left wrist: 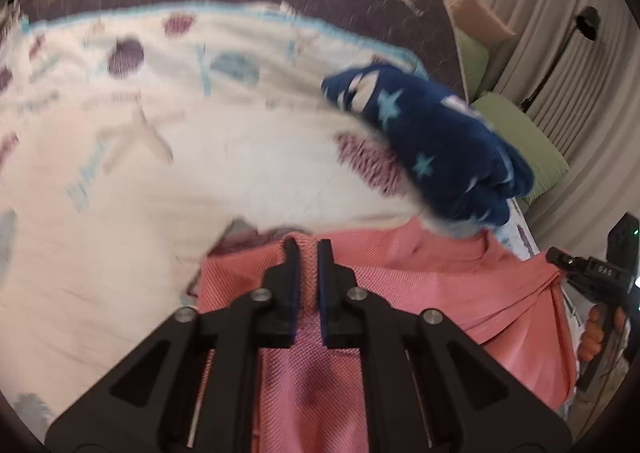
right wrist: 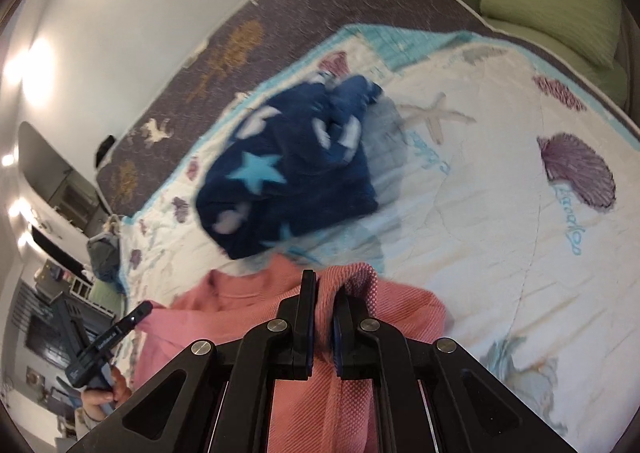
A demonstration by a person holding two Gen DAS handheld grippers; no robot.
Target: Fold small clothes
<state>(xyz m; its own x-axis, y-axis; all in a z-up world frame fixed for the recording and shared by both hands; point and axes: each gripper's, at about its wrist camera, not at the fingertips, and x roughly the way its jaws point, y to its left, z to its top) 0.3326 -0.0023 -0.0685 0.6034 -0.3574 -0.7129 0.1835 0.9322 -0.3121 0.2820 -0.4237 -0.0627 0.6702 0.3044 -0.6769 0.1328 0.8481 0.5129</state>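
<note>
Both grippers, left (left wrist: 309,249) and right (right wrist: 325,285), clamp a pink garment (left wrist: 440,293) beside a starry blue garment (right wrist: 288,173) on a seashell quilt (right wrist: 500,213).

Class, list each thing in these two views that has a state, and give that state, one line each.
Pink garment: pinched and held by both grippers.
Left gripper: shut on the pink garment.
Right gripper: shut on the pink garment.
Blue star garment: crumpled, lying on the quilt.

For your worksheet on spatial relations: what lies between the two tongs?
The pink garment stretches between the left tongs and right tongs, each gripping it; see the left wrist view.
</note>
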